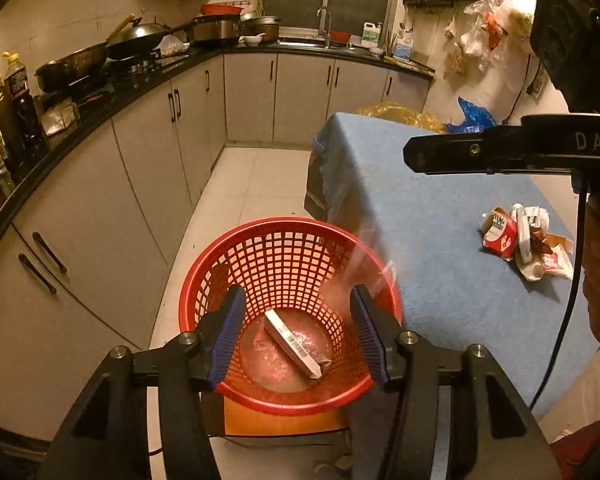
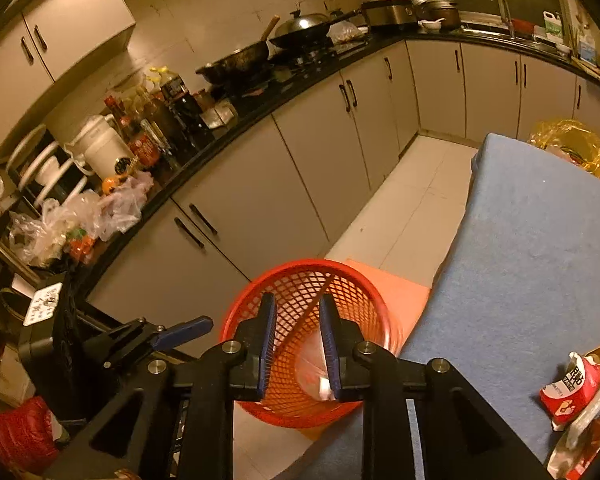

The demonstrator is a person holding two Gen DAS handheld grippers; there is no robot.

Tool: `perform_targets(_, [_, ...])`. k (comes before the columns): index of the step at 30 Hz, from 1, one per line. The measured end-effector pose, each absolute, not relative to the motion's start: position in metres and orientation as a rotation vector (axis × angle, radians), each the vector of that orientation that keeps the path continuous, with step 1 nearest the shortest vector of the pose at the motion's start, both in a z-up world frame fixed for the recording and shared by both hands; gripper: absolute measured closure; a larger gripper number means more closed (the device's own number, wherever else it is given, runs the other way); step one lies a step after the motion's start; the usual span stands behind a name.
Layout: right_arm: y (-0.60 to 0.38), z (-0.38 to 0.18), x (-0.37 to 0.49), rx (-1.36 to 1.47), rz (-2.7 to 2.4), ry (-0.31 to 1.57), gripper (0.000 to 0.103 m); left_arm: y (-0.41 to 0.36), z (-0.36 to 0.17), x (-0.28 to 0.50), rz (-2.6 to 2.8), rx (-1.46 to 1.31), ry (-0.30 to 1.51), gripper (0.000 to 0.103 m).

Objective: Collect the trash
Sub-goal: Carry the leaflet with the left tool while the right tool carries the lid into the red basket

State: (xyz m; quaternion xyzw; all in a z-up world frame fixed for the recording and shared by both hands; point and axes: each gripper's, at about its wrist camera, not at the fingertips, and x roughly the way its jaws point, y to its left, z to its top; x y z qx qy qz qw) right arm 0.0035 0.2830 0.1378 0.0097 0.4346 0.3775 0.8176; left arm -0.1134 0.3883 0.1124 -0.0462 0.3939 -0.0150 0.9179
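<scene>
Here the left claw (image 1: 298,332) is hovering directly over the red plastic lattice basket (image 1: 288,264), its blue-padded fingers spread wide and holding nothing. A long white carton with a barcode (image 1: 294,342) is lying slantwise on the basket's bottom, with some thin clear film under it, so one piece of trash is already sitting where it belongs. The basket is standing on an orange stool or box (image 2: 384,292) just beside the edge of the blue cloth-covered surface (image 1: 432,216).

The right claw (image 2: 298,346) is also pointing down toward the basket from beside the blue surface, its fingers parted with a narrower gap and nothing between them.

More trash is waiting: a crumpled red and white packet (image 1: 500,236) and a heap of white and brown torn wrappers (image 1: 540,248) are lying together on the surface, well apart from the basket. A faint blurred streak is showing near the basket's right rim; what it is cannot be told.

By my judgement, a drop step is finishing and a new pick is beginning. The next move is calling for one claw to swing over to the wrapper heap, come down with fingers spread, and pinch the red packet, which looks light and crushable, so a gentle squeeze should do.
</scene>
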Motion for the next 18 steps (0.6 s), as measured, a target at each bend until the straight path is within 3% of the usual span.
perform_targets(9, [0.247, 0.151, -0.014, 0.077, 0.771, 0.91, 0.072, 0.378, 0.123, -0.129, -0.048, -0.114, 0.796, 0.05])
perform_targets(13, [0.223, 0.149, -0.027, 0.098, 0.734, 0.912, 0.061, 0.361, 0.125, -0.13, -0.079, -0.11, 0.8, 0.049])
perform_targets(18, [0.188, 0.143, -0.042, 0.116, 0.677, 0.914, 0.059, 0.335, 0.127, -0.124, -0.13, -0.099, 0.803, 0.046])
